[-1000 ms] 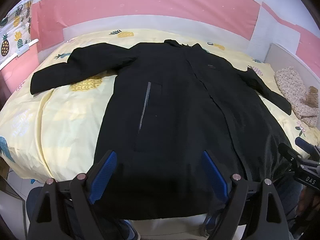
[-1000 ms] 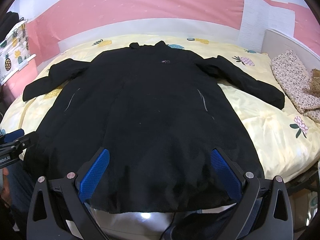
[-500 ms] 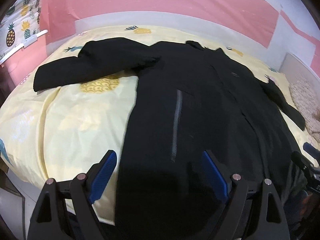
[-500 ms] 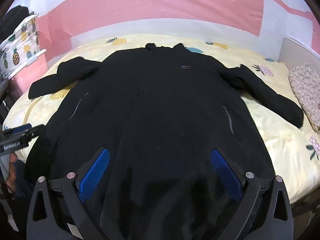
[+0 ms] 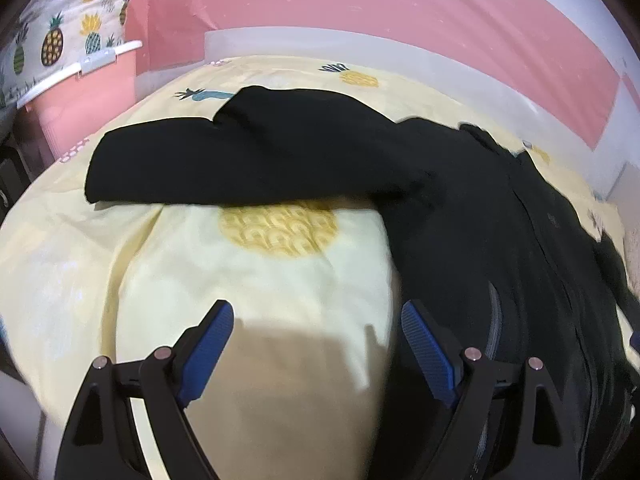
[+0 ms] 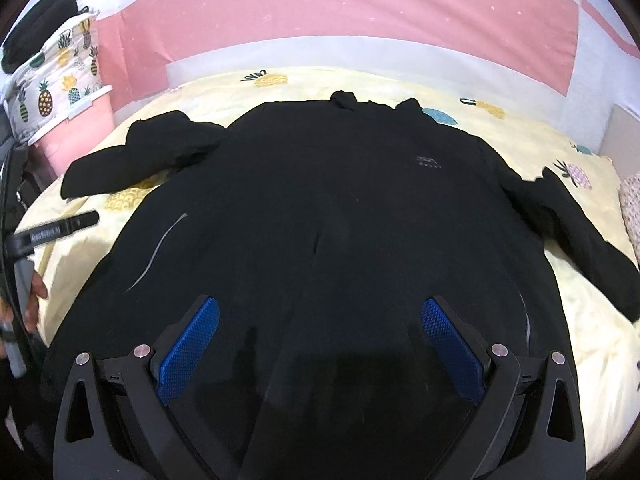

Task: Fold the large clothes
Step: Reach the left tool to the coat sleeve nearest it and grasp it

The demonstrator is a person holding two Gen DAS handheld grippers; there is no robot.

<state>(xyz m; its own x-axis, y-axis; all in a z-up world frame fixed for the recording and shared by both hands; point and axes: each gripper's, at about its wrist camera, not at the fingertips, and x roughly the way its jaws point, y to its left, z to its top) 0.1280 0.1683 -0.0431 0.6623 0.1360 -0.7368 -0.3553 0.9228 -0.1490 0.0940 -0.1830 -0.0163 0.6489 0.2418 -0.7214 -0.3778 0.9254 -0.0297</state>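
A long black coat [image 6: 328, 216] lies flat, front up, on a yellow pineapple-print bedsheet [image 6: 588, 328], collar toward the far wall and both sleeves spread out. My right gripper [image 6: 318, 330] is open and empty, low over the coat's lower middle. My left gripper [image 5: 316, 332] is open and empty over bare sheet [image 5: 248, 288], just left of the coat's body [image 5: 500, 240]. The coat's left sleeve [image 5: 248, 160] lies across the sheet ahead of it. The left gripper also shows at the left edge of the right wrist view [image 6: 56, 232].
A pink and white wall [image 6: 320, 20] runs behind the bed. A pineapple-print cloth [image 5: 52, 40] hangs over a pink piece of furniture at the far left. A floral fabric [image 6: 632, 208] lies at the bed's right edge.
My left gripper has moved left and forward, from over the coat's hem to over bare sheet near the left sleeve. My right gripper has moved forward and lower over the coat.
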